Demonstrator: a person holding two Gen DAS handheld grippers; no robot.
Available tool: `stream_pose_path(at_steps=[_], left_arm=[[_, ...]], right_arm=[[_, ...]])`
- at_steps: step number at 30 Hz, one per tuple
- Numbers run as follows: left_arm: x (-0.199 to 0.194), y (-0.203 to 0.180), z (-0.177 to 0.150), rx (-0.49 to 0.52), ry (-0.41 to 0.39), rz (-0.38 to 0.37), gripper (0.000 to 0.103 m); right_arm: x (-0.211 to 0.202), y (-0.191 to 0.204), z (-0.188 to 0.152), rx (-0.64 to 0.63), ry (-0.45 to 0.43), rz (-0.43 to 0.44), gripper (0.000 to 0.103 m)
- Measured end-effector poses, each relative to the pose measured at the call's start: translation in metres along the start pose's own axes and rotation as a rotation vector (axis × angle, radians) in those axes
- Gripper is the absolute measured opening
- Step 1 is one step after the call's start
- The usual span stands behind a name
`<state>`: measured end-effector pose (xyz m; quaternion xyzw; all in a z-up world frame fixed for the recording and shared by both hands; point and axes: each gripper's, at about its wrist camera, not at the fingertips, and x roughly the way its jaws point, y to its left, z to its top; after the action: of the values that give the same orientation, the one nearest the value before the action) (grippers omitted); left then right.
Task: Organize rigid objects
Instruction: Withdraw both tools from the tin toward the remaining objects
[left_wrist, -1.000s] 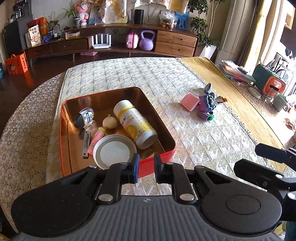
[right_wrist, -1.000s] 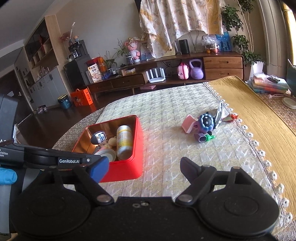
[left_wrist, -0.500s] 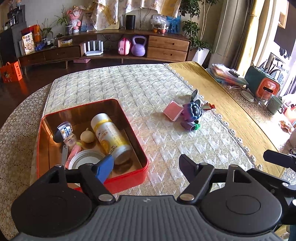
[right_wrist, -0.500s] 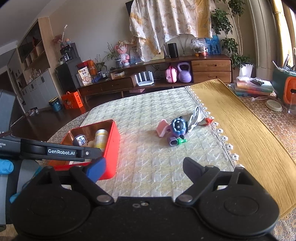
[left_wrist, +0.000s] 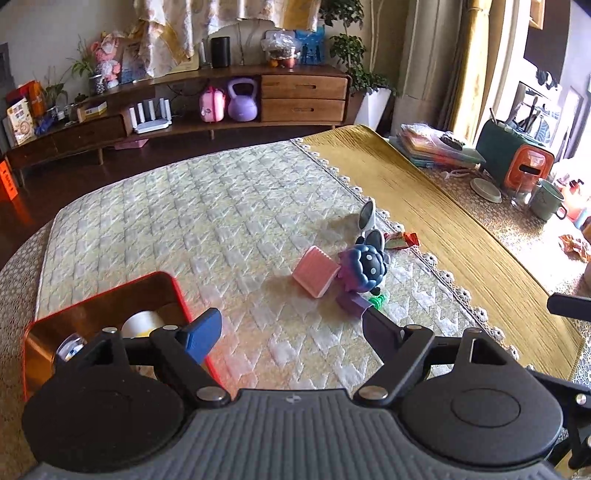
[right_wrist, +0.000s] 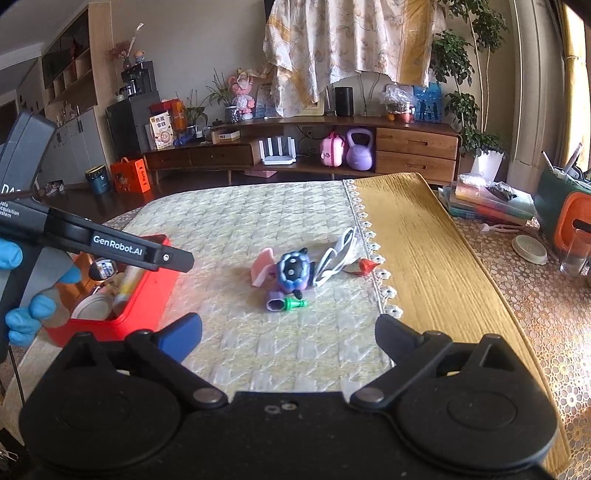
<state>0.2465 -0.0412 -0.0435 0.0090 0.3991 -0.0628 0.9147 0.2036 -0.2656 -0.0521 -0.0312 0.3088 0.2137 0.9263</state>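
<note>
Red tin (left_wrist: 110, 295) at the cream cloth's (left_wrist: 207, 214) left edge collects sorted items. Unsorted pink block (left_wrist: 314, 271) and toys lie beside its lace edge. Left gripper (left_wrist: 291, 326) and right gripper (right_wrist: 288, 332), jaws just widened, empty, face them.

Partly hidden things in the red box

The left gripper (left_wrist: 291, 325) covers most of the red box (left_wrist: 110, 291); its contents show only as slivers, too small to name.
</note>
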Motion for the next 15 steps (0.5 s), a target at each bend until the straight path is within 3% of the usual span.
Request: stream_pose_path(at_steps=[7,15], left_arm=[[0.048,-0.010,0.023,0.163,0.071,-0.074,0.084],[0.093,0.000,0.039,0.222,0.140,-0.119,0.084]], right_arm=[[0.024,-0.038,0.012,-0.009,0.035,0.030,0.100],[0.060,-0.068,0.031,-0.034,0.068,0.032,0.100]])
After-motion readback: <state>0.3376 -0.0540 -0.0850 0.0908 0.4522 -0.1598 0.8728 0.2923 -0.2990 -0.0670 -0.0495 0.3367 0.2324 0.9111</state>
